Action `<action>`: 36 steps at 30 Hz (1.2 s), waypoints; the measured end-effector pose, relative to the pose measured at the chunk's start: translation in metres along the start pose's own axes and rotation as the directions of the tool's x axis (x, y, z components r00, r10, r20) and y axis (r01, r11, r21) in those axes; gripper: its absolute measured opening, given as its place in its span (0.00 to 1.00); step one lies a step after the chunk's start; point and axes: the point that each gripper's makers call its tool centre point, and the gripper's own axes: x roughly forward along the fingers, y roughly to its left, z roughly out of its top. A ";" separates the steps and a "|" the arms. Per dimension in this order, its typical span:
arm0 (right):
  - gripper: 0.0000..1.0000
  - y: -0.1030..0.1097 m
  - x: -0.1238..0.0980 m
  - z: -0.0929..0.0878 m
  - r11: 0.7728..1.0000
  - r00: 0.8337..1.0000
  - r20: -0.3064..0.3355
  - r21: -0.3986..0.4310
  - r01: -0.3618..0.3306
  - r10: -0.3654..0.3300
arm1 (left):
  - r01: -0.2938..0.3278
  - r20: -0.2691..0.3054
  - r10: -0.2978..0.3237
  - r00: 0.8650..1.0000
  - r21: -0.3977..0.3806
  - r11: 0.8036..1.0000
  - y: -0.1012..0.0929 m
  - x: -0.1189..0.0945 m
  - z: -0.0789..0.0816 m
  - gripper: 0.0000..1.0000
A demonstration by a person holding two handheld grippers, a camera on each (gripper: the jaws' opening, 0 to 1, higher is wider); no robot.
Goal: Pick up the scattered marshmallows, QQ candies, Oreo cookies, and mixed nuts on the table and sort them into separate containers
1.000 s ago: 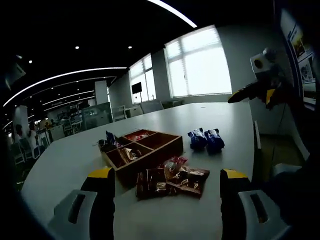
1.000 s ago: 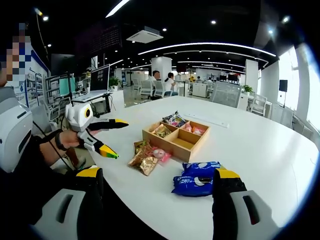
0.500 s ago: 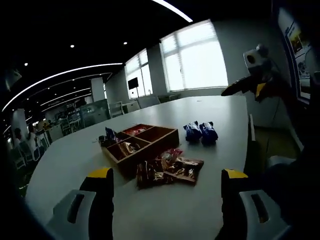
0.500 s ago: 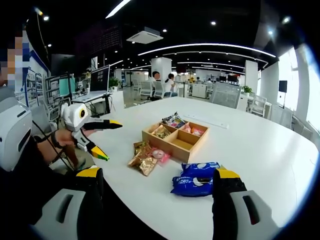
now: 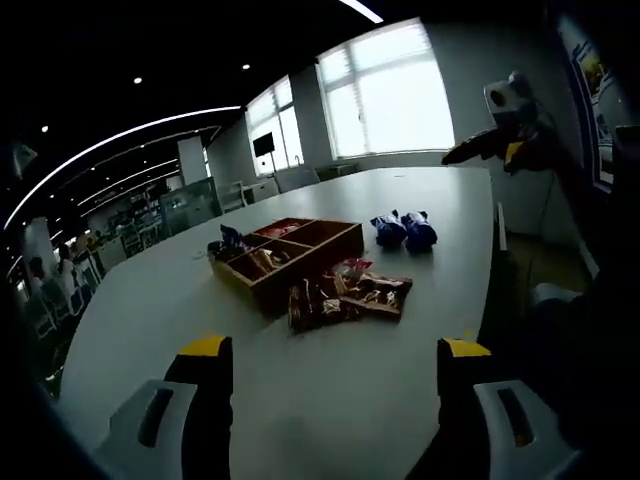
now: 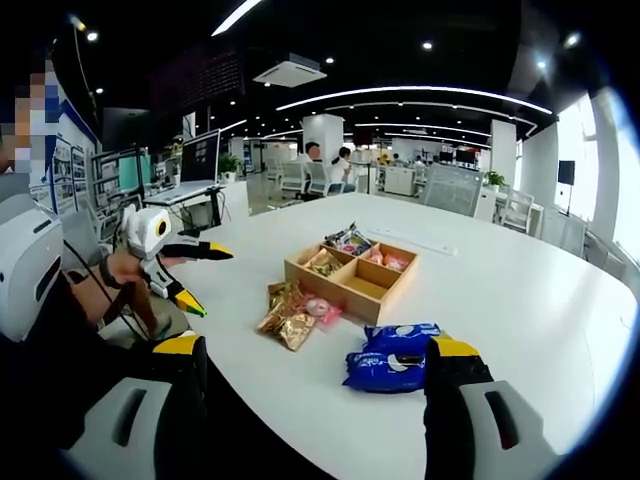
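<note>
Both grippers, left gripper and right gripper, are hovering with fingers wide and empty; blue Oreo packets and brown snack packets are lying unsorted on the white counter beside the partly filled wooden compartment tray.

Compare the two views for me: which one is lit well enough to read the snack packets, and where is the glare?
Left gripper view: backlit by the blown-out windows, so the wooden tray and brown packets go dark. Right gripper view: evenly lit, blue packets crisp; fisheye bends the ceiling light strips.
</note>
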 end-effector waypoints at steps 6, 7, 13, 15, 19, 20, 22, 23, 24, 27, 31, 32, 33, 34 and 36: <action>0.85 0.001 0.002 -0.002 1.000 1.000 -0.008 -0.003 -0.004 0.004 | -0.016 0.015 0.017 1.000 -0.027 0.999 0.007 -0.009 0.004 0.89; 0.85 0.001 0.002 -0.001 1.000 1.000 -0.008 -0.003 -0.004 0.004 | -0.018 0.017 0.018 1.000 -0.027 0.999 0.007 -0.010 0.005 0.89; 0.85 0.001 0.002 0.000 1.000 1.000 -0.006 -0.006 -0.003 0.003 | -0.034 0.007 0.034 0.999 -0.025 0.999 0.011 -0.018 0.006 0.89; 0.85 0.001 0.002 -0.001 1.000 1.000 -0.008 -0.006 -0.003 0.003 | -0.038 0.007 0.039 0.999 -0.021 0.999 0.012 -0.021 0.006 0.90; 0.85 0.002 0.003 -0.002 1.000 1.000 -0.011 -0.008 -0.007 0.007 | -0.041 0.018 0.041 0.999 -0.034 0.999 0.015 -0.023 0.007 0.90; 0.85 0.003 0.003 -0.002 1.000 1.000 -0.011 -0.008 -0.009 0.008 | -0.040 0.020 0.040 0.999 -0.036 0.999 0.014 -0.024 0.008 0.90; 0.85 0.004 0.003 -0.002 1.000 1.000 -0.011 -0.011 -0.008 0.008 | -0.038 0.024 0.039 0.999 -0.040 0.999 0.014 -0.024 0.008 0.91; 0.85 0.004 0.003 -0.001 1.000 1.000 -0.011 -0.011 -0.008 0.008 | -0.035 0.023 0.036 0.999 -0.037 0.999 0.013 -0.024 0.008 0.91; 0.85 0.004 0.003 -0.001 1.000 1.000 -0.011 -0.011 -0.008 0.008 | -0.031 0.018 0.032 0.999 -0.027 0.999 0.012 -0.023 0.007 0.91; 0.85 0.004 0.003 -0.001 1.000 1.000 -0.010 -0.010 -0.007 0.007 | -0.031 0.014 0.031 0.999 -0.020 0.999 0.012 -0.023 0.007 0.92; 0.84 0.004 0.003 -0.002 1.000 1.000 -0.011 -0.011 -0.008 0.008 | -0.027 0.021 0.027 0.999 -0.030 0.999 0.011 -0.023 0.008 0.92; 0.84 0.004 0.003 -0.002 1.000 1.000 -0.011 -0.011 -0.008 0.008 | -0.027 0.021 0.027 0.999 -0.030 0.999 0.011 -0.023 0.008 0.92; 0.84 0.002 0.006 -0.005 1.000 1.000 -0.023 -0.021 -0.002 0.001 | -0.025 0.022 0.026 0.999 -0.027 0.999 0.010 -0.023 0.009 0.92; 0.84 0.001 0.008 -0.006 1.000 1.000 -0.028 -0.027 0.003 -0.004 | -0.024 0.020 0.024 1.000 -0.025 0.999 0.010 -0.023 0.008 0.92; 0.83 0.001 0.009 -0.006 1.000 0.999 -0.033 -0.031 0.001 -0.002 | -0.020 0.021 0.020 1.000 -0.021 1.000 0.009 -0.023 0.008 0.92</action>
